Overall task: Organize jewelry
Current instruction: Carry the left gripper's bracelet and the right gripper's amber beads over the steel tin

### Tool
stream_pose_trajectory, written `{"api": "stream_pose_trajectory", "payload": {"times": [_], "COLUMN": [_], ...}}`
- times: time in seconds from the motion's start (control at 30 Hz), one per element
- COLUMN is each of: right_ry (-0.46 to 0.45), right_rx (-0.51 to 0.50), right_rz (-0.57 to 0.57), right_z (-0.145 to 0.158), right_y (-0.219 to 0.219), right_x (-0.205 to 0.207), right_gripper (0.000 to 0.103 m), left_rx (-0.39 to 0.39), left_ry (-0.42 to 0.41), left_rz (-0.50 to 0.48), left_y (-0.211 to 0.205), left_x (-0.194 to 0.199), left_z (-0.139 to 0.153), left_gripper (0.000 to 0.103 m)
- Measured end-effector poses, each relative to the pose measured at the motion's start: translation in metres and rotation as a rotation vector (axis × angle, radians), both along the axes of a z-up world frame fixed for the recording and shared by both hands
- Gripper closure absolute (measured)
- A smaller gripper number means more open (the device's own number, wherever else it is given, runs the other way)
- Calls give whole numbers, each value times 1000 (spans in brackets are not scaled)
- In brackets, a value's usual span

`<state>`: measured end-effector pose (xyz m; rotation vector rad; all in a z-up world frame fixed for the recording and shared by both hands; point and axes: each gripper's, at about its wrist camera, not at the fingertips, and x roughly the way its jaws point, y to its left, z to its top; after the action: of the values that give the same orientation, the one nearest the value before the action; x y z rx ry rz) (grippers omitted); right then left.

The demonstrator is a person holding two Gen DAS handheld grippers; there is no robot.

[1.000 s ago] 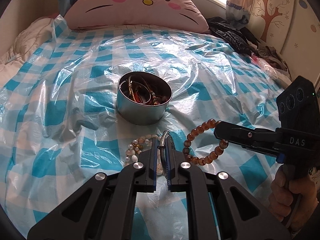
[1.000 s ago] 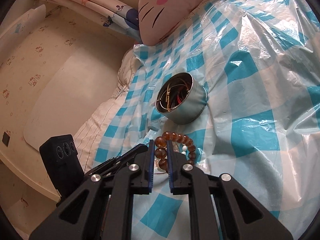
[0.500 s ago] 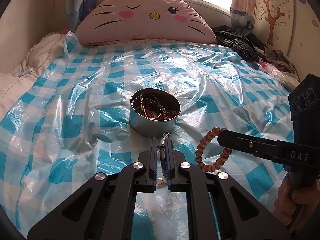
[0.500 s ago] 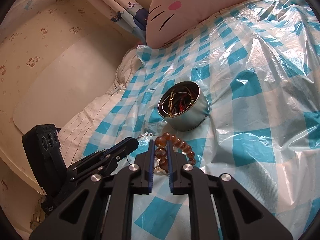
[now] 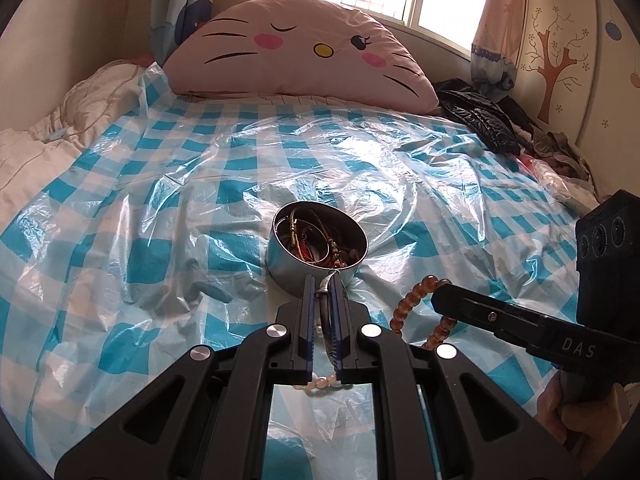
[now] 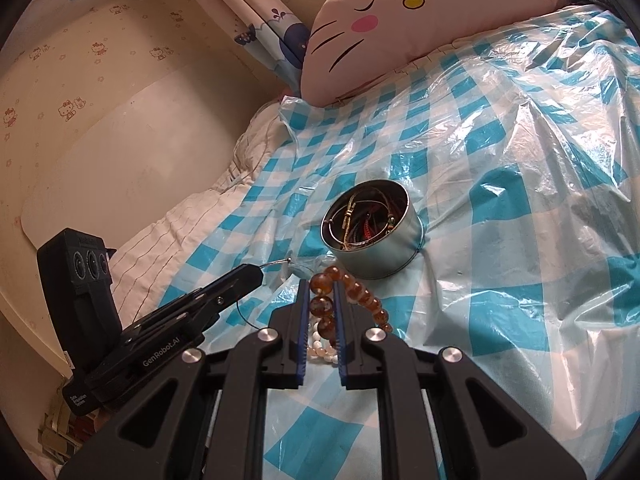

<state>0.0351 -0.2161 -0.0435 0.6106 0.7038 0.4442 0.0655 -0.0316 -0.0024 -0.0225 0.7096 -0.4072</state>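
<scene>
While both claws are hanging just short of the metal tin, the left claw is pinching a thin wire bangle and the right claw is clamping an amber bead bracelet, each lifted off the bed, presumably for dropping among the jewelry already in the tin.

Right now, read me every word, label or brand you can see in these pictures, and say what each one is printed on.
"DAS": white letters on the black body of the right tool, seen from the left wrist view.
"GenRobot.AI": on the arm of the left tool, seen from the right wrist view.
Small white label near the left tool's handle end: looks like "Data Acquisition System", too small to be sure.
Print atop the left tool's camera block: too blurred to read.
</scene>
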Motion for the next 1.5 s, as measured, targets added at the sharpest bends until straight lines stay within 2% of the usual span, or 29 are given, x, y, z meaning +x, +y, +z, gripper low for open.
{"api": "stream_pose_trajectory", "payload": {"times": [0.37,0.73,1.1,1.5], "right_ry": [-40,-100,-95,-74], "right_rx": [26,47,43,15], "right_rz": [-13,-34,-36,-47], "right_z": [8,27,22,12], "right_y": [-2,-4,-7,-10], "right_x": [13,46,76,93], "right_gripper": [90,90,90,90], "left_rx": [-23,-57,-83,-107], "left_ry": [-14,-34,-32,23], "left_rz": [17,20,30,18], "left_y": [0,-6,-14,-23], "left_x": [11,34,65,90], "left_z": [7,20,20,5], "left_gripper": [96,96,96,96]}}
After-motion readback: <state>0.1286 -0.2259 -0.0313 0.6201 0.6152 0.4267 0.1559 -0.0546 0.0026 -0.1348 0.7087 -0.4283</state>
